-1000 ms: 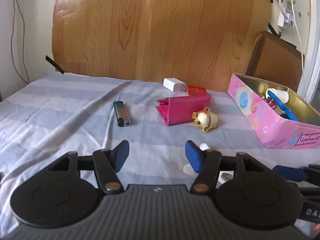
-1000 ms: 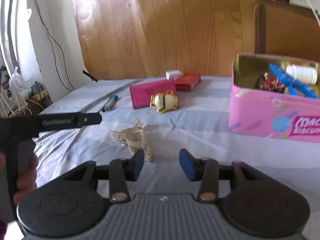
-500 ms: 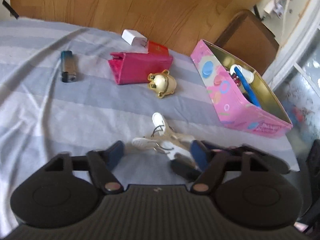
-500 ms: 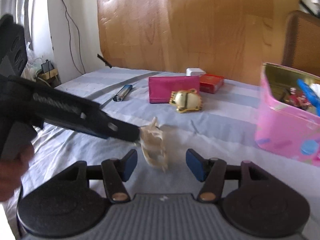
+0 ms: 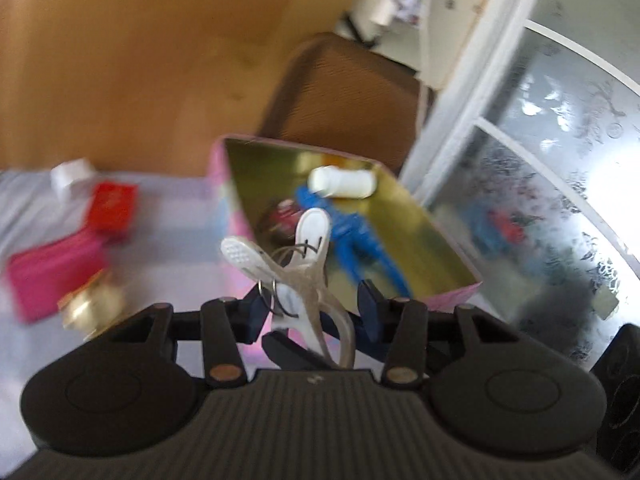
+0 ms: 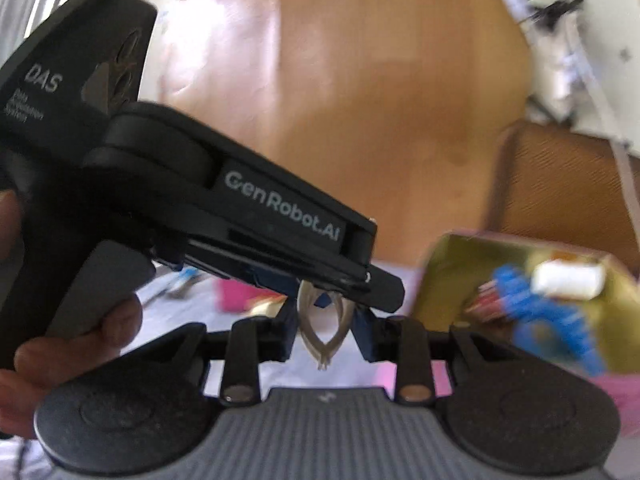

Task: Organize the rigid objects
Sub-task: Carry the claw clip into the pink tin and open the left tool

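Observation:
A pale translucent claw hair clip (image 5: pixel 298 268) hangs between the fingers of my left gripper (image 5: pixel 310 312), lifted off the bed in front of the open pink tin (image 5: pixel 452 294). In the right wrist view the left gripper (image 6: pixel 320 298) crosses in from the left, and the clip (image 6: pixel 324 330) hangs from its tips between the fingers of my right gripper (image 6: pixel 326 340), whose jaws stand apart around it. The tin (image 6: pixel 448 276) holds a blue toy (image 5: pixel 360 236) and a white bottle (image 5: pixel 344 182).
On the striped bedsheet (image 5: pixel 172 232) lie a gold trinket (image 5: pixel 94 306), a pink wallet (image 5: pixel 52 276), a red box (image 5: pixel 112 210) and a white charger (image 5: pixel 70 172). A wooden headboard (image 5: pixel 140 60) stands behind, a brown chair (image 5: pixel 348 96) and a window (image 5: pixel 540 160) to the right.
My left gripper has taken the hair clip off the bed and carried it up and right toward the pink tin. My right gripper has moved in close around the hanging clip.

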{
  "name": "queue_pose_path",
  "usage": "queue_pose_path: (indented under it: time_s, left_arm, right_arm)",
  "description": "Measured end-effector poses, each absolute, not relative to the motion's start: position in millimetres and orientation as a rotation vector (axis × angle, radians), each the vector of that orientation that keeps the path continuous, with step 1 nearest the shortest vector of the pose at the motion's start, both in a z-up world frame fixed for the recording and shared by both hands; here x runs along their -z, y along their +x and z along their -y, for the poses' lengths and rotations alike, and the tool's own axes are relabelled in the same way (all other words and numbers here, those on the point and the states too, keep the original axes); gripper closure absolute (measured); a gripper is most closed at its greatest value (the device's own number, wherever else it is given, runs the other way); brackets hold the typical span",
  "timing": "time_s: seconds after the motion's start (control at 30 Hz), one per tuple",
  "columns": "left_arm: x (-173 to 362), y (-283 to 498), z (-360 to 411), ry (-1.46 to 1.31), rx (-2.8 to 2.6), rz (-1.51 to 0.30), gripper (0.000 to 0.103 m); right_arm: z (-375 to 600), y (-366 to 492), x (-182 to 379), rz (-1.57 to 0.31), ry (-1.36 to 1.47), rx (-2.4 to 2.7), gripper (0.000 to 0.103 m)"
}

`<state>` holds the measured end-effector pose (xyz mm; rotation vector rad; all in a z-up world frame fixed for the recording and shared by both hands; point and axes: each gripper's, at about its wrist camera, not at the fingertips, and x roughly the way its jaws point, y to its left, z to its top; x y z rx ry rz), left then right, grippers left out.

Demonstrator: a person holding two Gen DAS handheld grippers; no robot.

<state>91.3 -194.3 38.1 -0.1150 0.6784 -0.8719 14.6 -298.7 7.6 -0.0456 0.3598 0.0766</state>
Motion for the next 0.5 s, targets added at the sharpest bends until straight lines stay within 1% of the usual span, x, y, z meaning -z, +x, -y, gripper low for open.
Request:
queue_pose_path:
  time_s: [0.17,0.23,0.27,0.3,0.4,0.5]
  left_arm:
    - [-29.5,109.8,246.9,-0.071,0.884,-0.662,0.051]
    - [-25.6,108.3,252.2,-0.051,0.823,-0.659,0.043]
    - [-24.1,104.9,250.4,-0.036,0.785,-0.647,0.043]
    - [-24.0,99.4,245.5,-0.019,0.755,-0.629,0.042]
    - [-23.7,81.5,214.0,-0.043,0.763,-0.578,0.037]
    - [-25.7,70.8,179.1,-0.075,0.757,-0.561,0.037]
  right_arm:
    - [346.7,35.1,-9.7,-0.375,-0.03,0.028,0.074]
    - [362.4,50.0,0.4,-0.412,-0.017,0.094,0.071]
    - [368.7,54.5,5.5,-0.431,-0.016,0.125,0.053]
    - [374.1,60.3,12.0,-0.459,-0.014,0.169,0.045]
    - [384.9,60.7,21.8,-0.481,0.037,0.233,0.047]
    - [388.8,49.4,18.7,-0.467,0.08,0.258,0.047]
